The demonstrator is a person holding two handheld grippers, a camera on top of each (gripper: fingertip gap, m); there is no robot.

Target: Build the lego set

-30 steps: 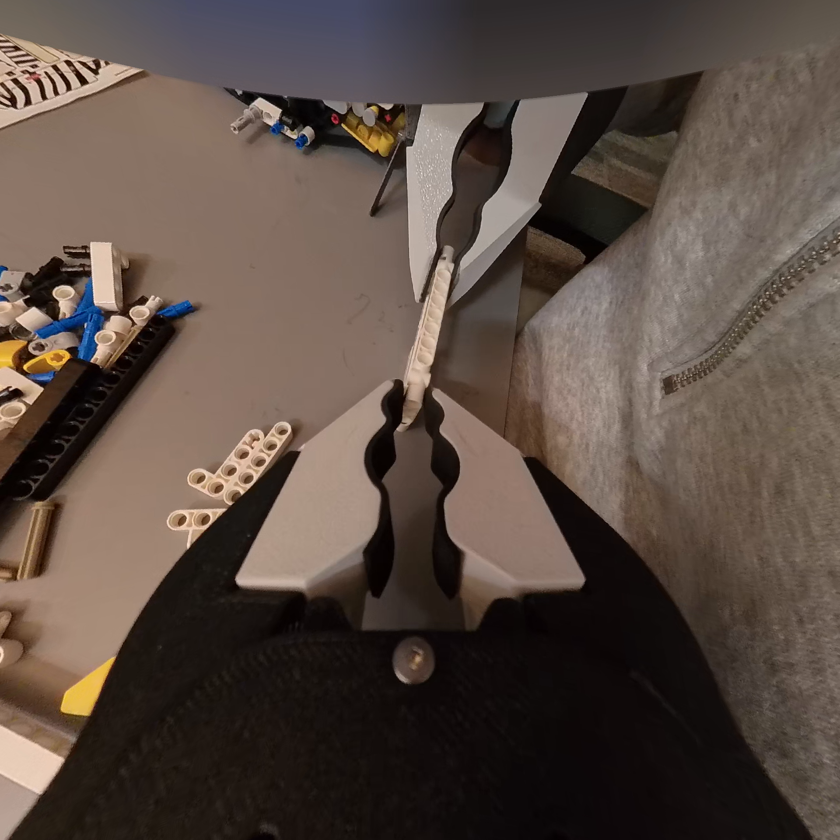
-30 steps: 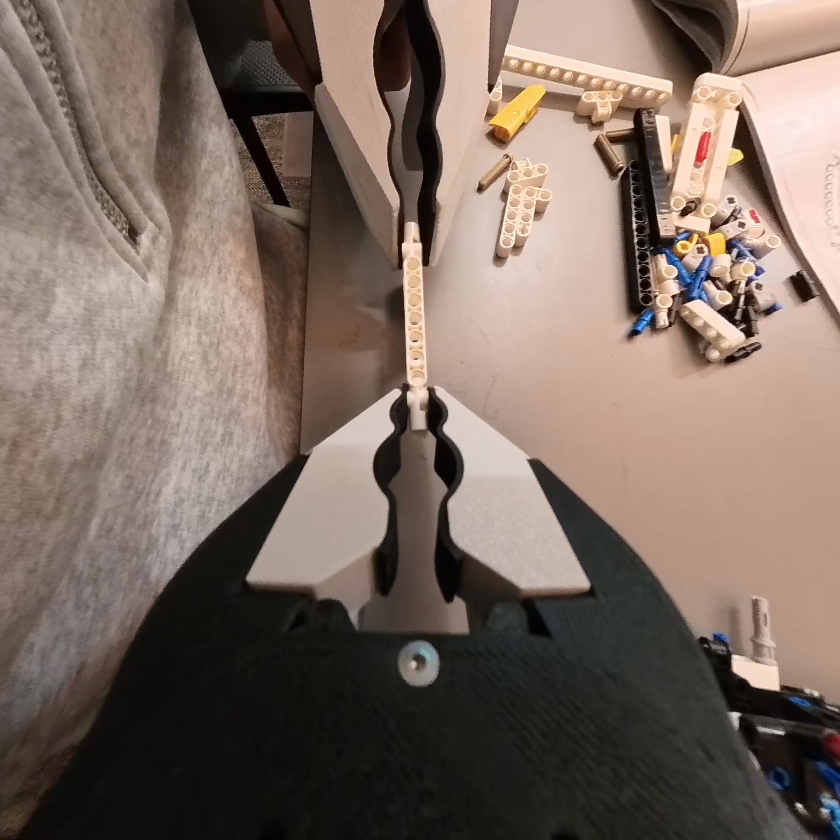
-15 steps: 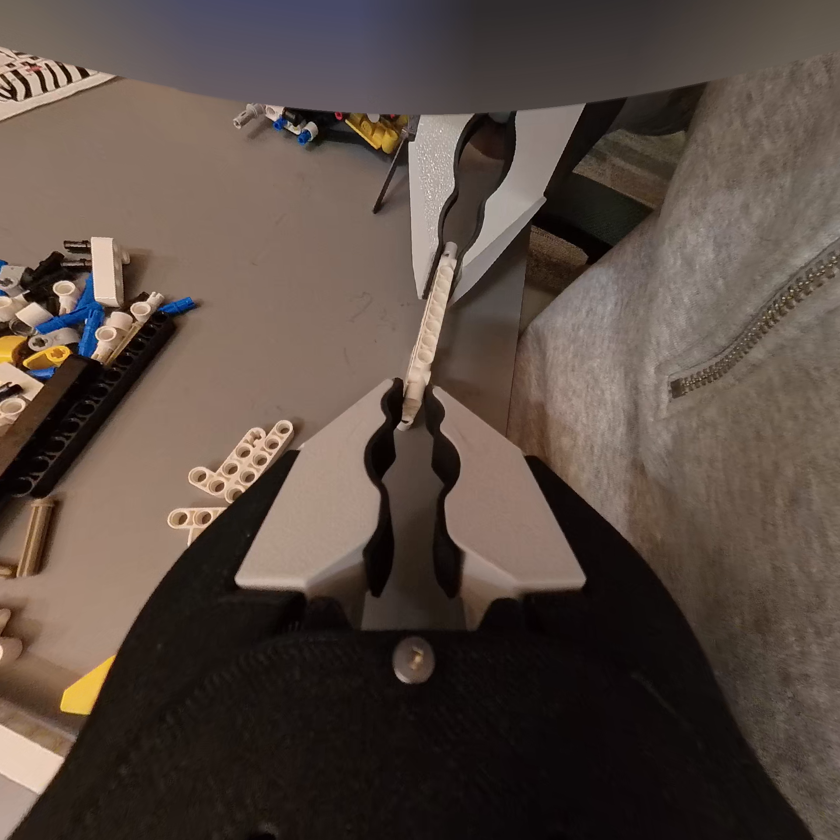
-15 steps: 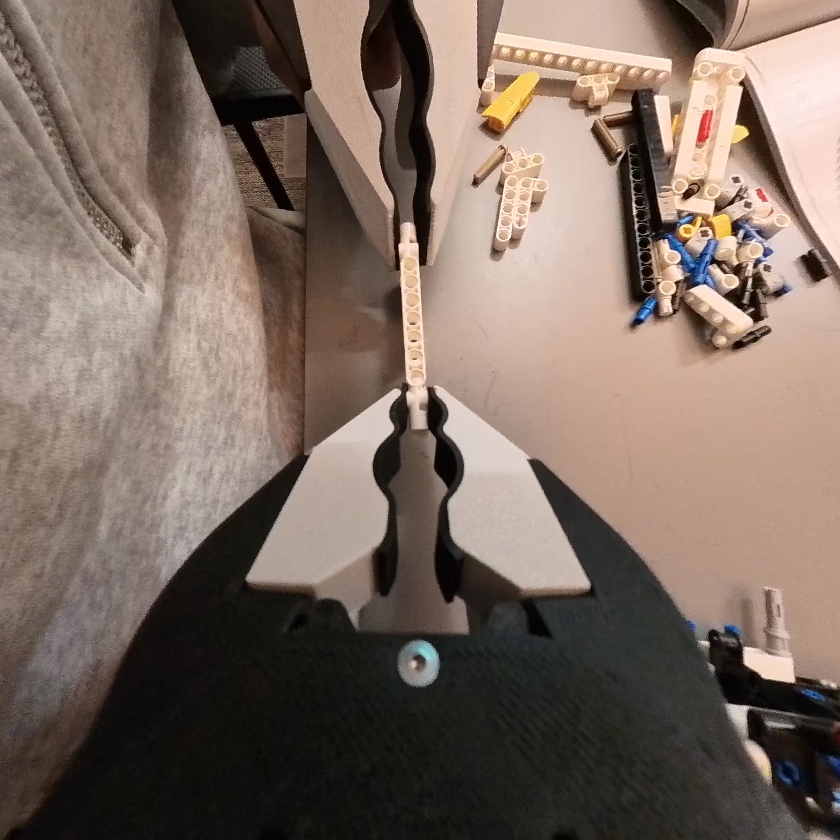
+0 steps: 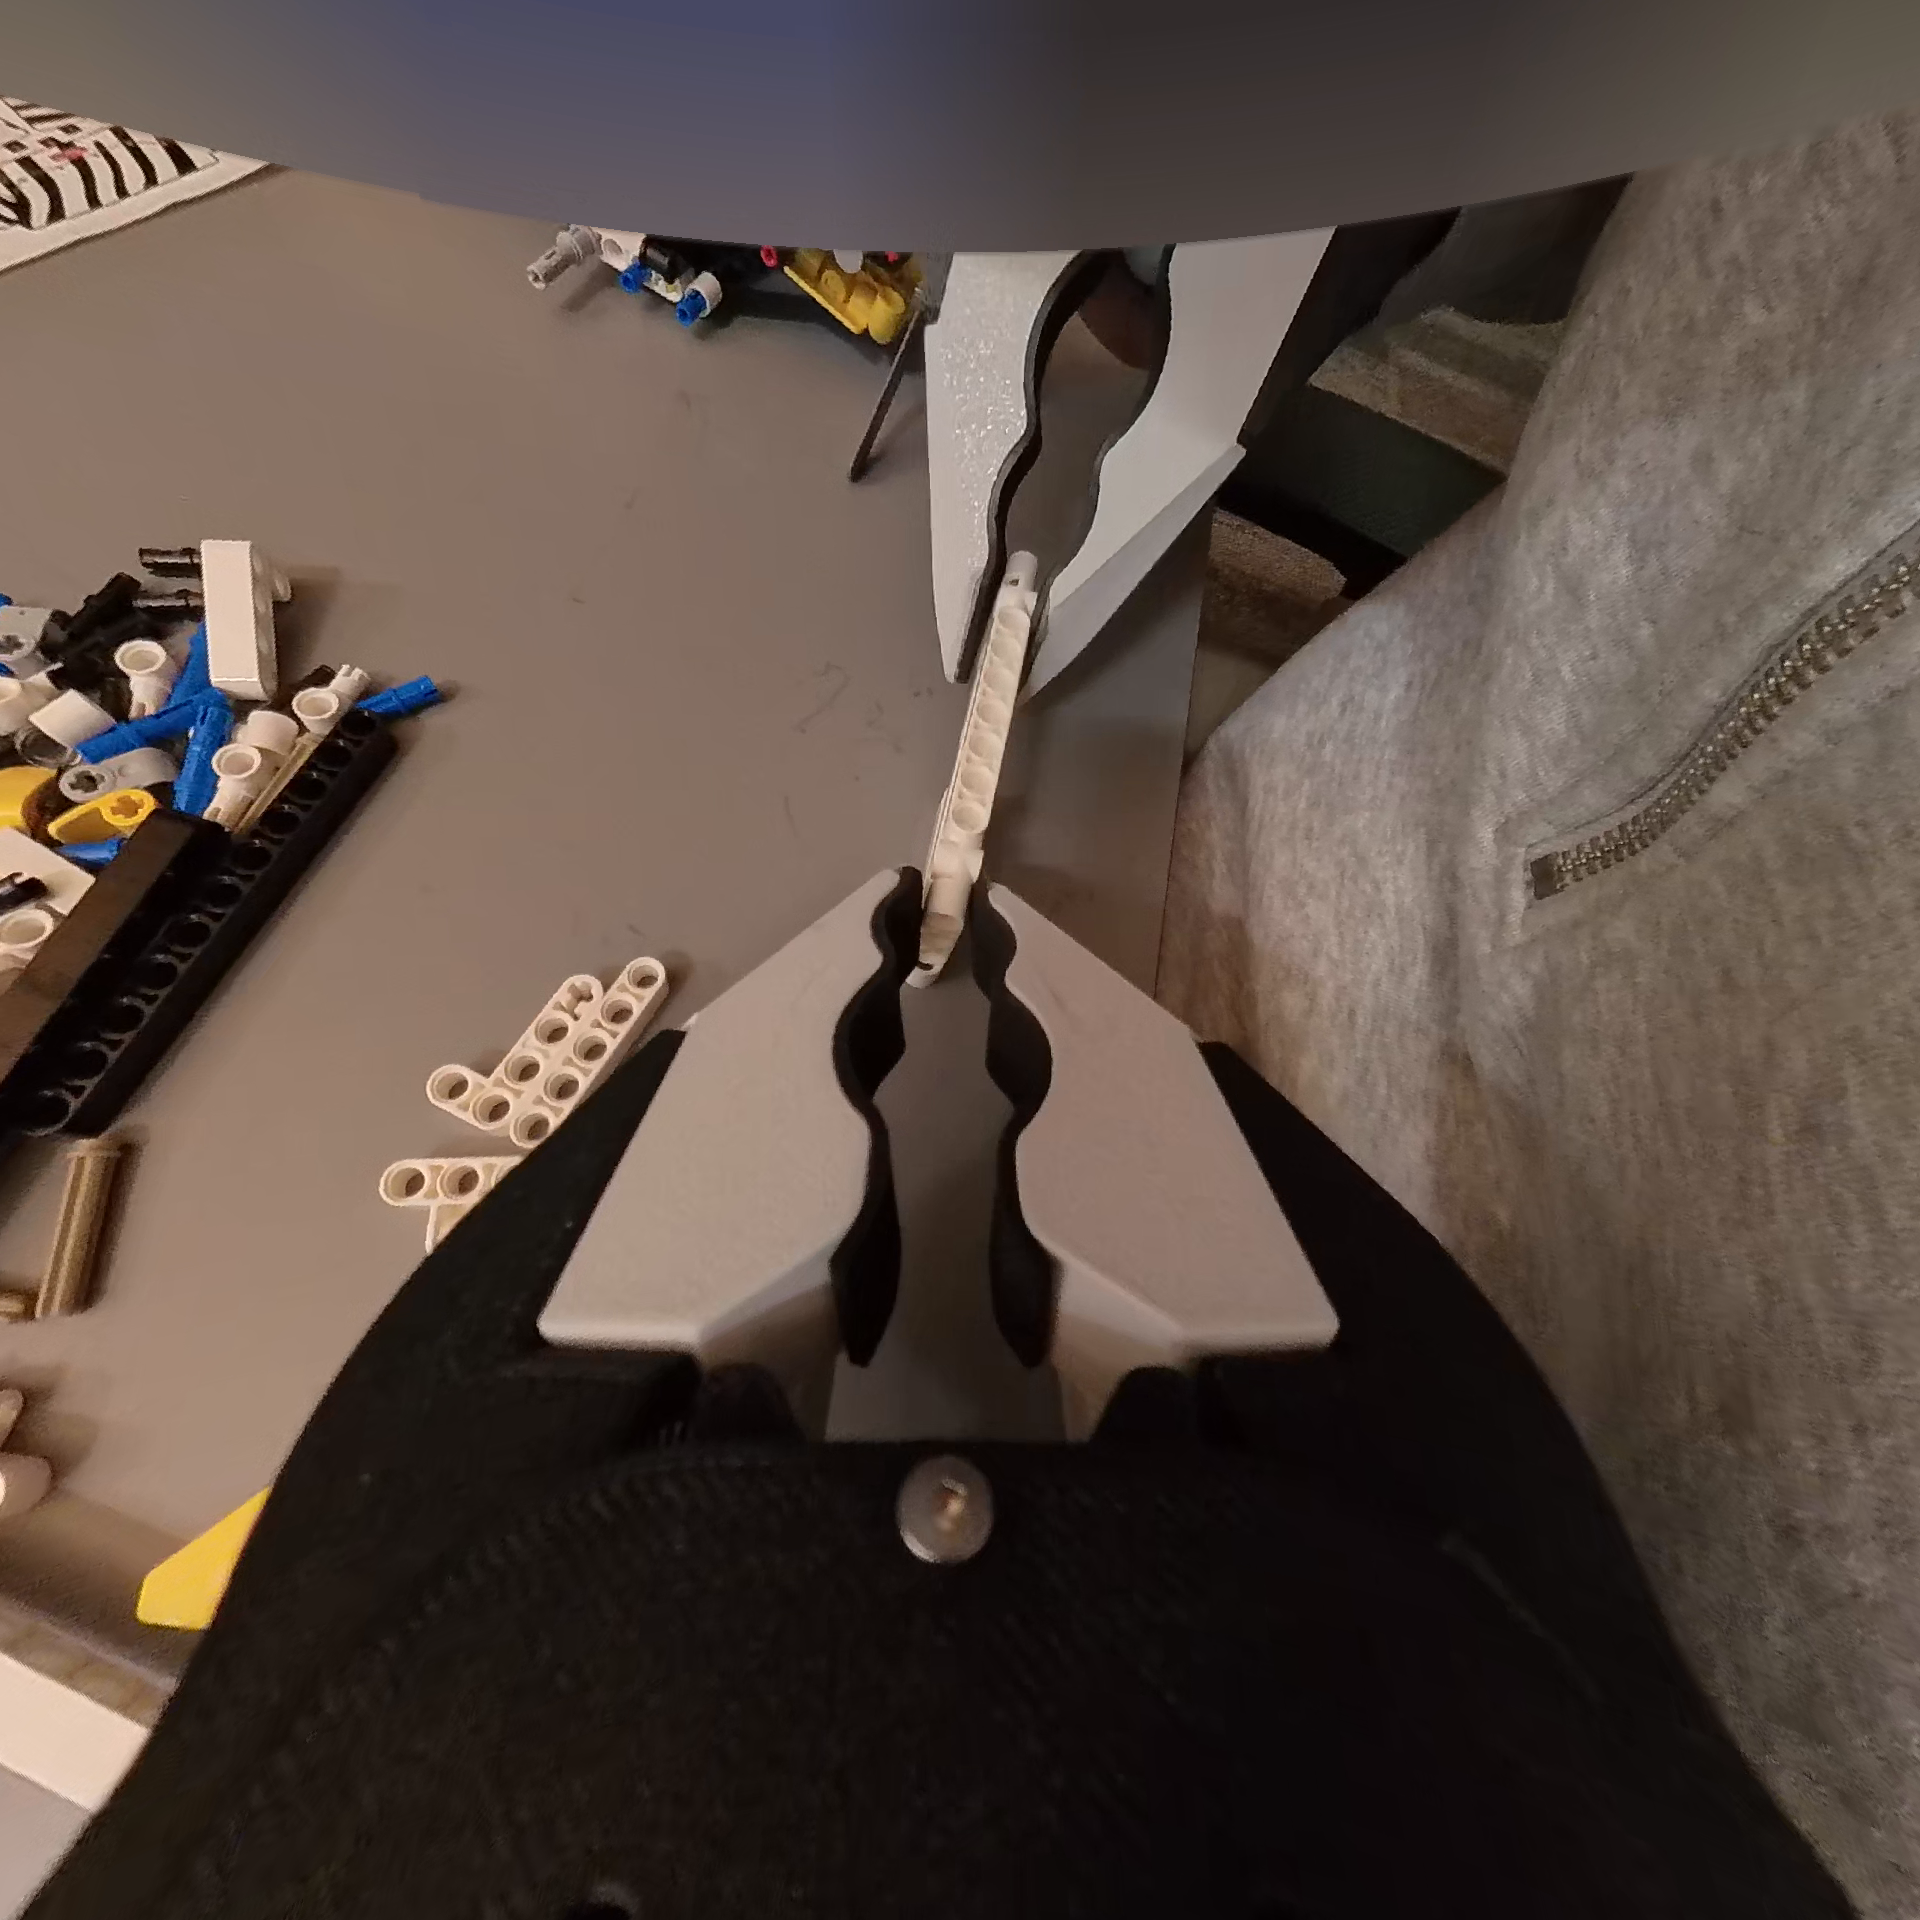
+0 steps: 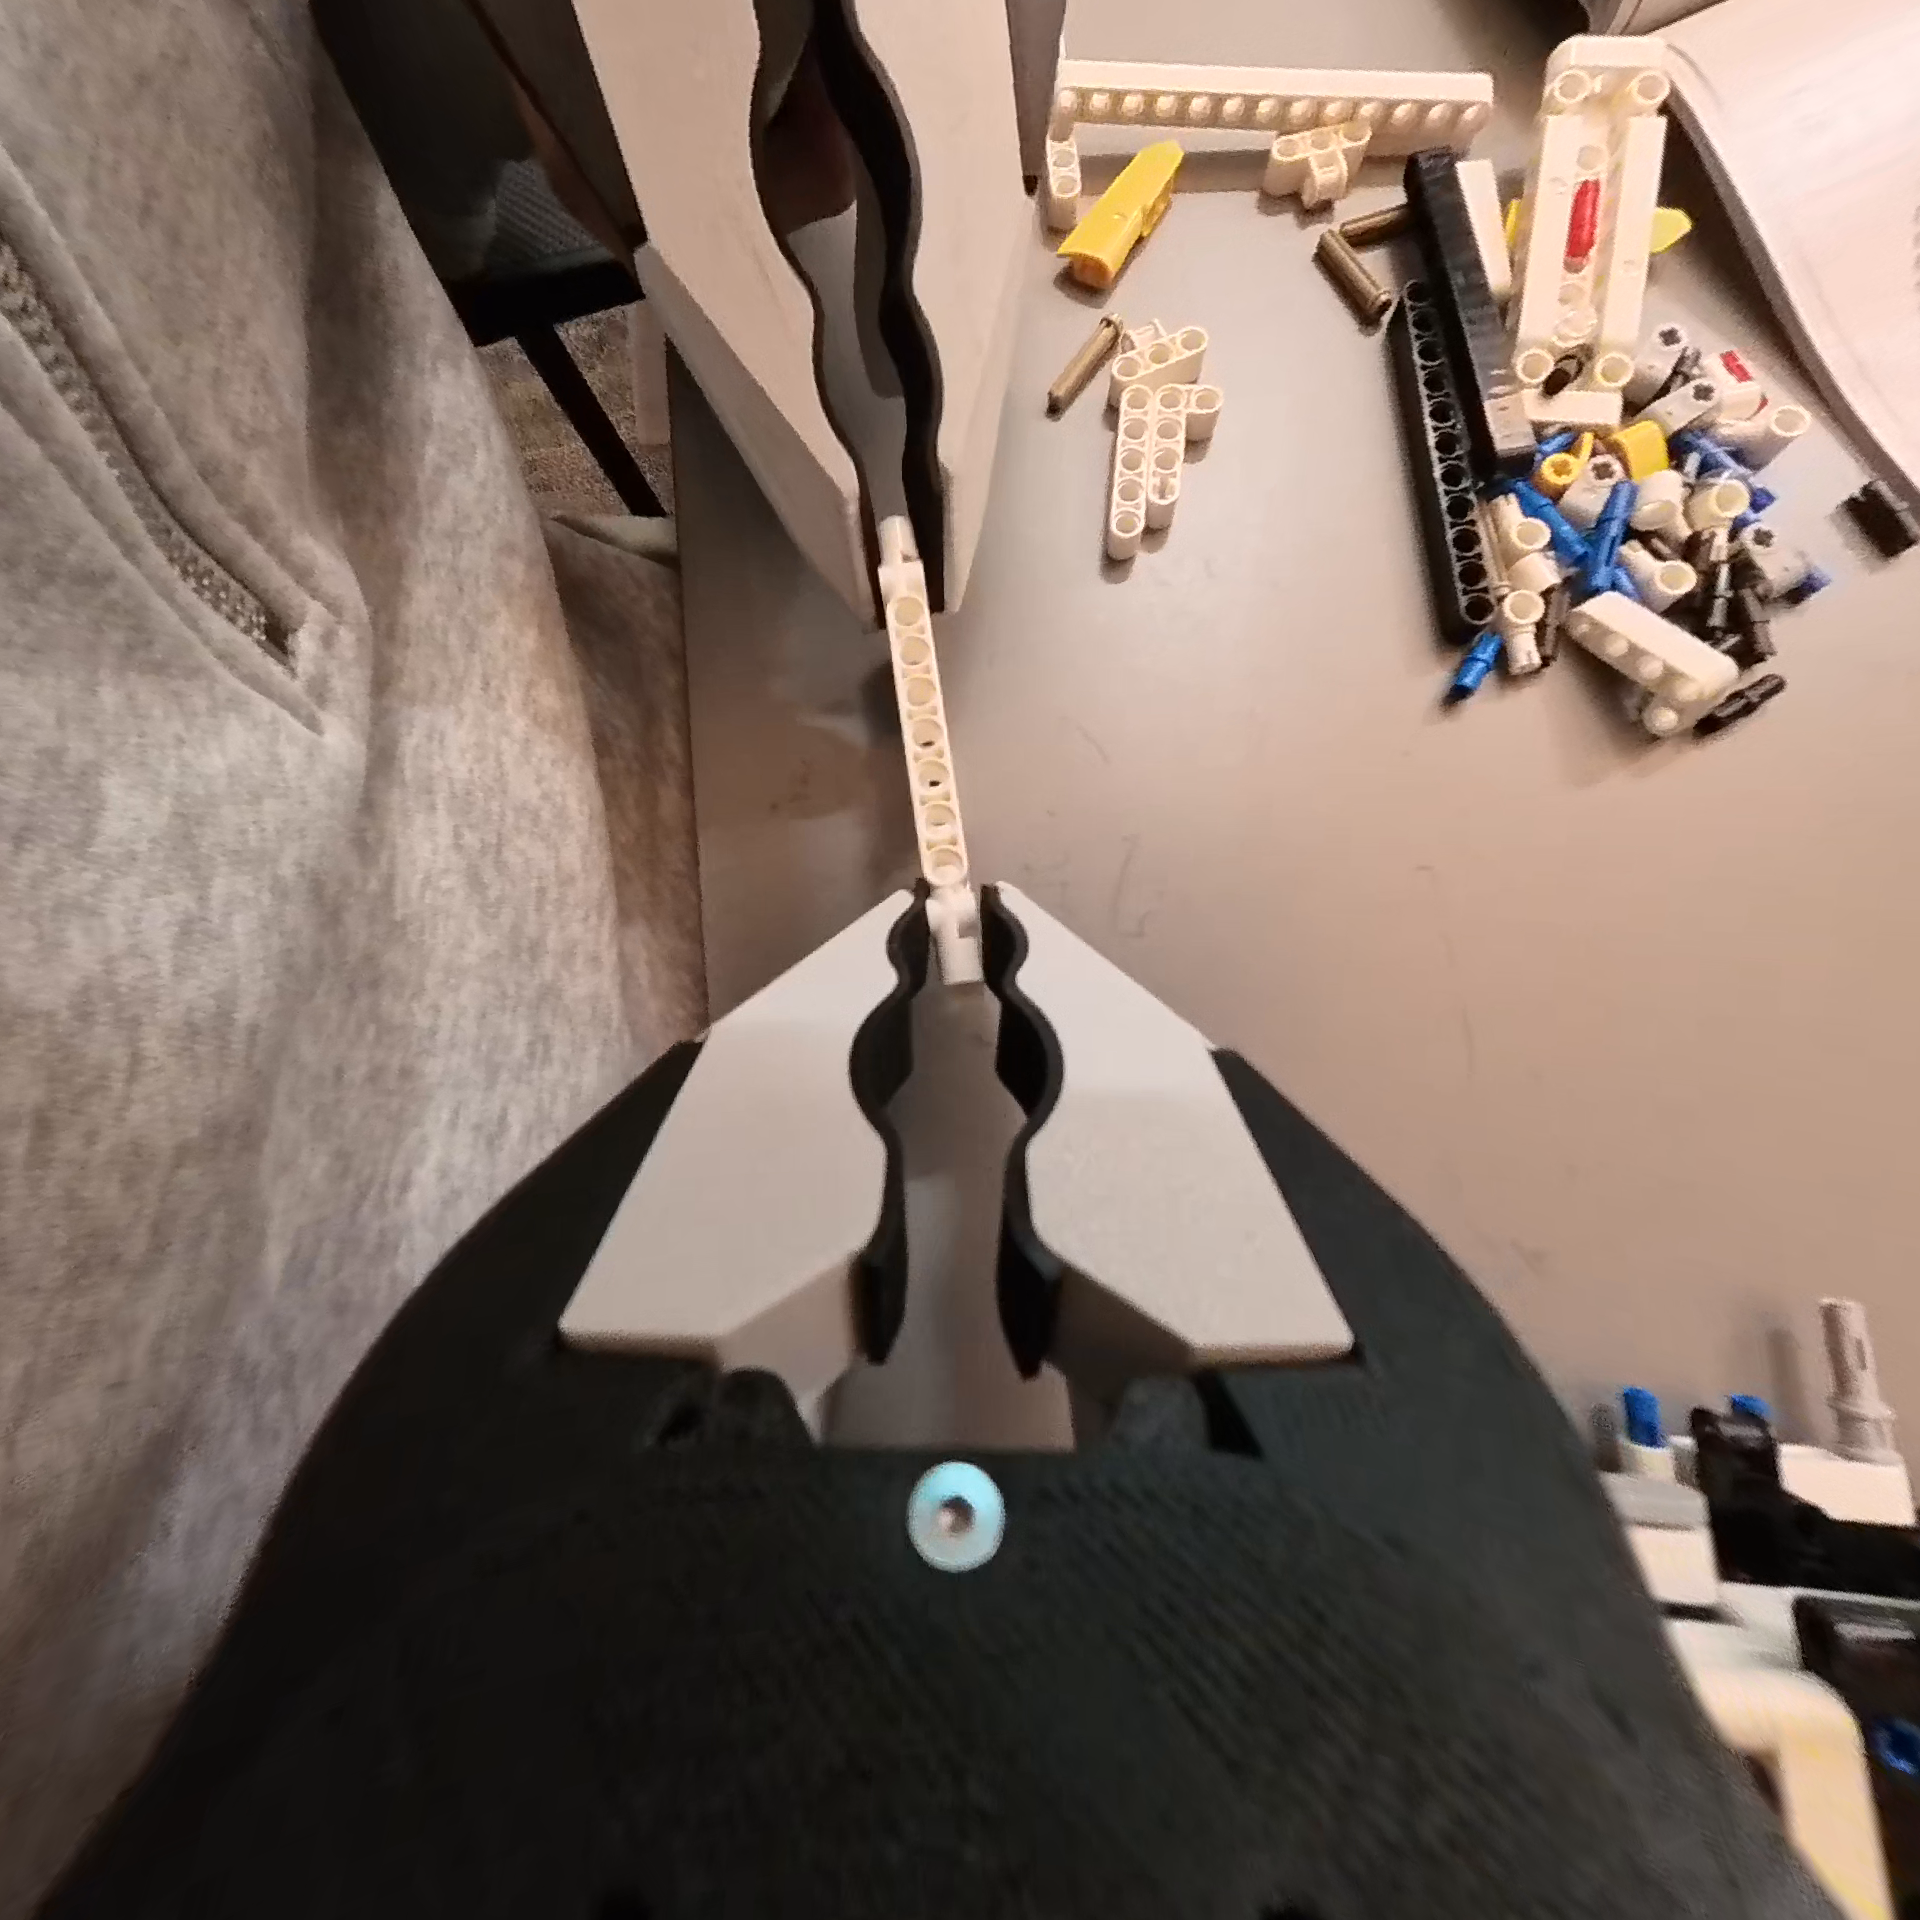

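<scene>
Nothing has moved: both tongs point(image 5: 943, 914) point(image 6: 954, 914) pinch white beam point(image 5: 977, 769) beside brick pile point(image 5: 135, 727).

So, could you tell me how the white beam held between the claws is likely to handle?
The white beam looks stiff: it spans straight between the left claw and right claw. Thin and full of holes, it is probably light, and pinched only at its ends, it might pivot.

Perforated beam point(image 5: 977, 769) spanning between left gripper point(image 5: 945, 914) and right gripper point(image 6: 951, 925), above the table point(image 5: 582, 540) edge; loose parts pile point(image 5: 135, 717) left. Person's sweatshirt point(image 5: 1662, 935) right.
</scene>
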